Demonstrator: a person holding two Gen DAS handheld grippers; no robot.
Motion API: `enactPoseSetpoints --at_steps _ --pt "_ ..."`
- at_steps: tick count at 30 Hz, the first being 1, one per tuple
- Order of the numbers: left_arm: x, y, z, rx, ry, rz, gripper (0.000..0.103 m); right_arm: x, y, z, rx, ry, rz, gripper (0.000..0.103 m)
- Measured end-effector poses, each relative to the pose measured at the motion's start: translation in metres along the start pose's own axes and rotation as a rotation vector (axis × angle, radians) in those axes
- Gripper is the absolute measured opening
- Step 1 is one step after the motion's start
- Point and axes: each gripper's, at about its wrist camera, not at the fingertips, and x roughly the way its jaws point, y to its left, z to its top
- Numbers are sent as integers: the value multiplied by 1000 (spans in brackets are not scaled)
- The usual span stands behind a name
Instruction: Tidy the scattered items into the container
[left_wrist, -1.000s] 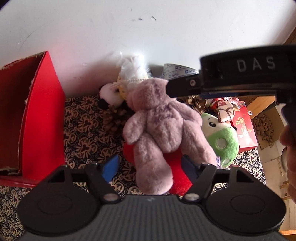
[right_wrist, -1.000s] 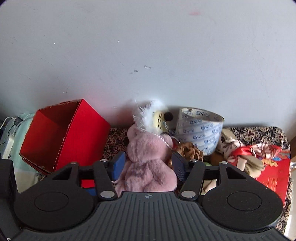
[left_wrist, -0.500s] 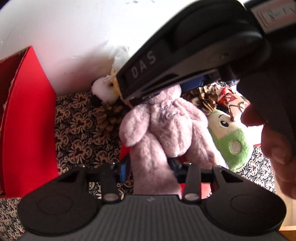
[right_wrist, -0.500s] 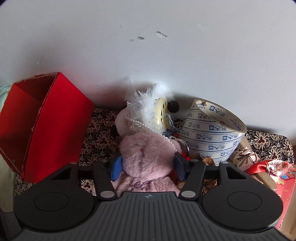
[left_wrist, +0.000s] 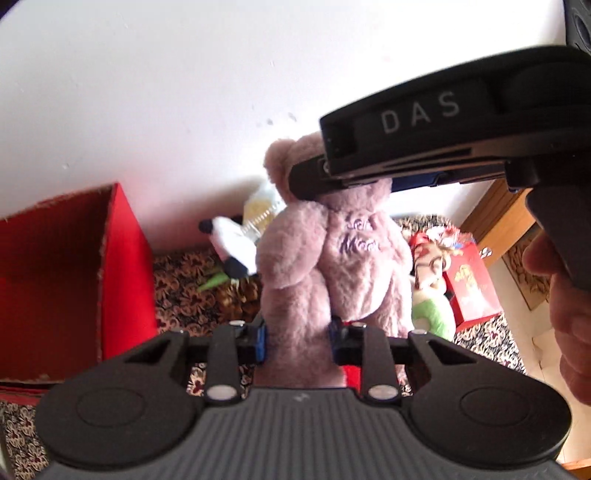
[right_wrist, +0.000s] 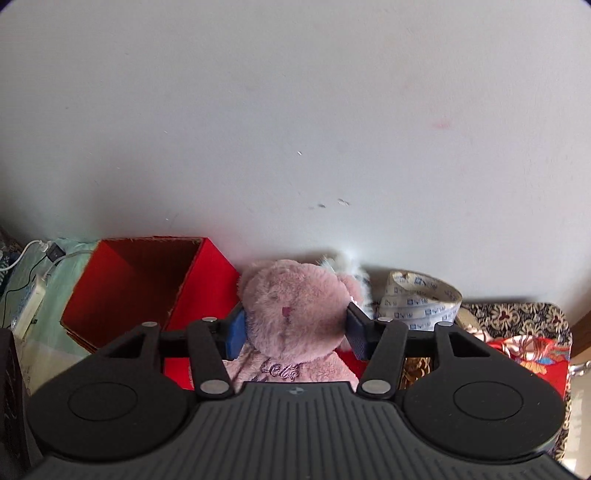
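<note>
A pink plush bear (left_wrist: 332, 258) hangs upright above the patterned tabletop (left_wrist: 177, 280), held at both ends. My left gripper (left_wrist: 297, 338) is shut on one of its legs. My right gripper (right_wrist: 293, 328) is shut on its head (right_wrist: 295, 306); from the left wrist view that gripper's black body (left_wrist: 424, 147) covers the bear's face. The open red box (left_wrist: 74, 280) stands to the left of the bear, its empty inside (right_wrist: 147, 280) visible in the right wrist view.
On the cloth lie a white and black plush (left_wrist: 232, 247), pine cones (left_wrist: 240, 291), a green plush (left_wrist: 430, 310), a red gift bag (left_wrist: 469, 284) and a roll of printed tape (right_wrist: 421, 299). A white wall stands right behind. A power strip (right_wrist: 29, 310) lies left of the box.
Both grippers have shut on the bear, left on a leg and right on the head, and lifted it upright off the pile. The red box now shows closer.
</note>
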Motion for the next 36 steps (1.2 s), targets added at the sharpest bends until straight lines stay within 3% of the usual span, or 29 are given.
enactPoseSetpoints --at_steps 4,9,13,15,18,20,21,22,23,26,28,30,32,34,36 --pt "-10 4 -1 -13 -30 18 27 -16 10 1 13 -46 14 57" --pt "-32 -2 -2 -51 -93 16 27 -49 19 -2 -92 -159 44 57" --pt "-48 -9 -2 -83 -145 -4 27 -73 15 -4 -132 -258 119 57" --pt "-52 -13 -2 -91 -157 -25 27 -76 13 -4 -126 -268 111 57" --pt "-58 -20 -1 -89 -172 -26 27 -83 0 1 -35 -294 177 54" --pt "-61 -20 -1 -98 -182 -41 28 -86 -2 5 -48 -303 204 50" --pt "-60 -20 -3 -103 -181 -43 28 -84 1 5 -80 -303 164 49" --pt "-57 -19 -4 -111 -171 -46 27 -79 7 4 -136 -296 90 31" --pt "-53 -18 -7 -115 -149 -54 27 -75 7 2 -146 -276 90 3" --pt "-32 -14 -25 -112 -90 -55 29 -58 9 -7 -159 -189 58 3" --pt "-13 -8 -37 -103 -41 -43 29 -48 10 -21 -170 -175 -34 5" --pt "5 1 -49 -70 -9 -26 29 -35 7 -30 -112 -122 -80 16" --pt "15 9 -58 -33 26 -13 29 -27 5 -37 -27 -94 -118 31" --pt "15 20 -65 -1 41 -16 29 -21 14 -43 15 -87 -134 38" --pt "8 32 -71 35 38 -20 29 -24 16 -44 25 -88 -175 57"
